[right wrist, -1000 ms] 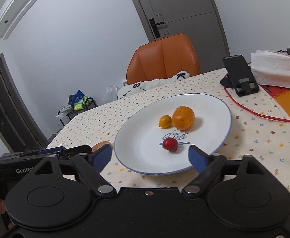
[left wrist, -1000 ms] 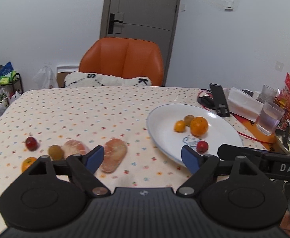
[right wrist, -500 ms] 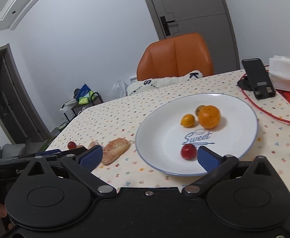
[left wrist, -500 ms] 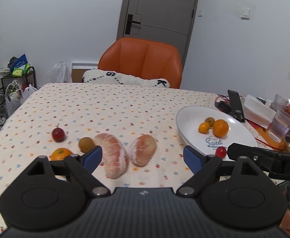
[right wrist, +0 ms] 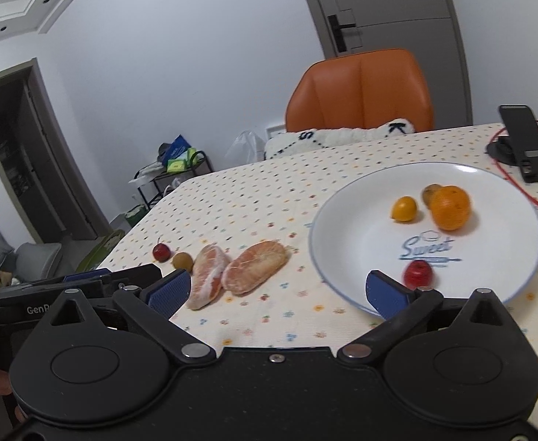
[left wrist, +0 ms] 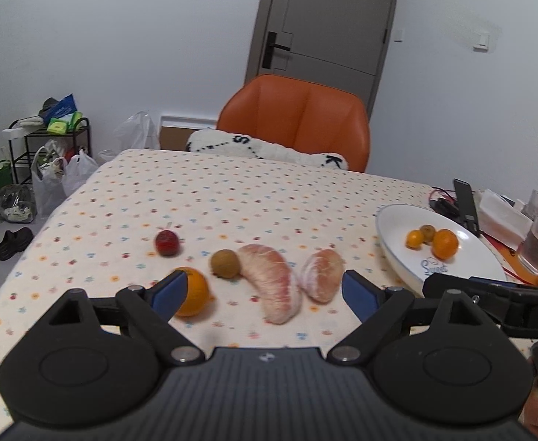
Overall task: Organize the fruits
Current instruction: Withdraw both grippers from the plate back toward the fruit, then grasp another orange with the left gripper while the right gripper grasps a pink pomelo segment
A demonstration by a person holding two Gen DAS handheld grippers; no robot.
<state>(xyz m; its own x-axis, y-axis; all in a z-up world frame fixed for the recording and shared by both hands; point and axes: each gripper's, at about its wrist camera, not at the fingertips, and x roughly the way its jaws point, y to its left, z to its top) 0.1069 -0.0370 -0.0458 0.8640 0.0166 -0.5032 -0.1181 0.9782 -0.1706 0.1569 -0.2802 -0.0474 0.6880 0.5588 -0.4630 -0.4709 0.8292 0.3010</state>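
Two peeled pomelo wedges [left wrist: 274,281] [left wrist: 322,275] lie on the dotted tablecloth, with a brown kiwi-like fruit [left wrist: 225,263], an orange [left wrist: 192,296] and a small red fruit [left wrist: 167,242] to their left. My left gripper [left wrist: 263,294] hovers open just in front of them, empty. The white plate [right wrist: 357,235] holds an orange [right wrist: 449,207], a small yellow citrus [right wrist: 403,208], a brown fruit [right wrist: 430,193] and a red fruit [right wrist: 419,273]. My right gripper [right wrist: 278,290] is open and empty, near the plate's front-left rim.
An orange chair [left wrist: 294,117] with a white cushion stands behind the table. A phone stand [right wrist: 526,143], red cable, tissues and glasses [left wrist: 537,246] crowd the right side. A rack and bags [left wrist: 45,169] sit on the floor at left.
Both grippers have swung left: the loose fruits moved toward the centre of the left view, the plate slid right. The pomelo wedges came into the right view. Both stayed open.
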